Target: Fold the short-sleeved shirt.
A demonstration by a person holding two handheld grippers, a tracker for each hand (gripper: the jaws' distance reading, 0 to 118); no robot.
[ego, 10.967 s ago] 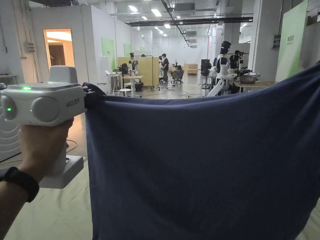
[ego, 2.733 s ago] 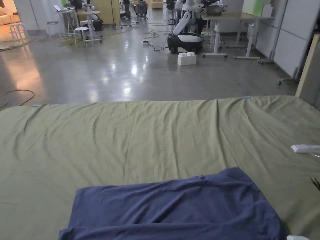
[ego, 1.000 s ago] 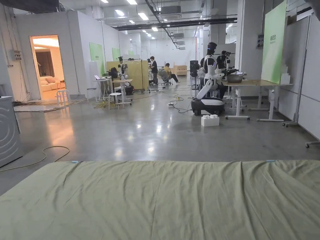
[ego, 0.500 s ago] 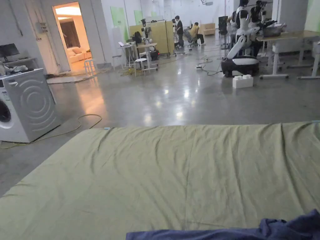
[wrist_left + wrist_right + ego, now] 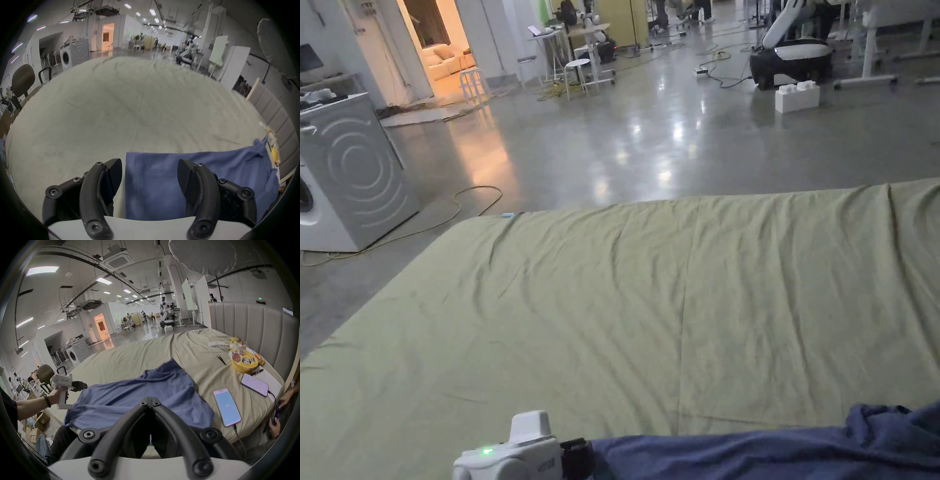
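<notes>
Navy short-sleeved shirt (image 5: pixel 138 395) lying spread and rumpled at the near edge of the olive bedsheet (image 5: pixel 650 300), down at six o'clock in the head view. Laying-out step, by the look of it, first fold not yet made. Left gripper (image 5: pixel 149 175) poised with jaws wide apart, straddling the shirt's left hem, nothing clamped. Right gripper (image 5: pixel 150 400) with jaws tips together above the cloth; whether any fabric sits pinched there, cannot tell. Next call, probably: smoothing the bunched far corner at two o'clock, then pinching both near corners. Right gripper view adding two phones (image 5: pixel 227 407) at three o'clock and the left hand (image 5: pixel 56 395) at nine.
</notes>
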